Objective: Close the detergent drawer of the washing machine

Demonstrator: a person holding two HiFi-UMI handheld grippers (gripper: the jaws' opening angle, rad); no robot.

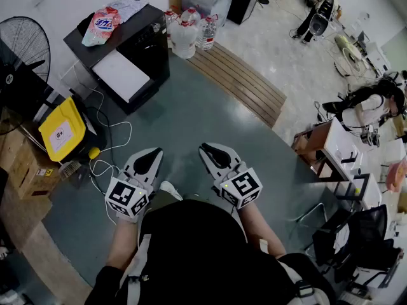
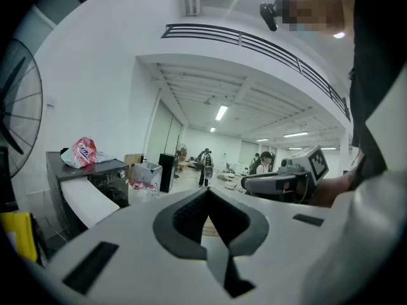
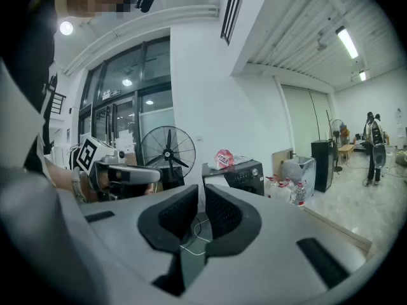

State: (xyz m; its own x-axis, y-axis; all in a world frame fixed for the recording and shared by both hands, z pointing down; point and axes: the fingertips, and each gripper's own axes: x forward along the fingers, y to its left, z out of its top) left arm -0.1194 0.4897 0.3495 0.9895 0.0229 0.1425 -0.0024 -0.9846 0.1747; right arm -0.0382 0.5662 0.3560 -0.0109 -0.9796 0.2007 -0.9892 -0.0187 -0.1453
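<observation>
The black washing machine (image 1: 137,40) stands far ahead at the upper left, with a white panel (image 1: 121,75) sticking out of its front and a pink detergent bag (image 1: 102,23) on top. It also shows in the left gripper view as the washing machine (image 2: 105,176) with the white panel (image 2: 89,201), and small in the right gripper view (image 3: 245,173). My left gripper (image 1: 154,152) is held low in front of the person's body, jaws shut and empty (image 2: 206,190). Beside it, my right gripper (image 1: 205,149) has a narrow gap between its pads (image 3: 201,189) and holds nothing. Both are well short of the machine.
A standing fan (image 1: 22,43) and a yellow box (image 1: 62,131) with white cables (image 1: 111,142) lie left. Water bottles (image 1: 191,30) and a wooden slatted platform (image 1: 245,84) sit beyond the machine. Desks (image 1: 343,151) and a seated person (image 1: 372,103) are at right.
</observation>
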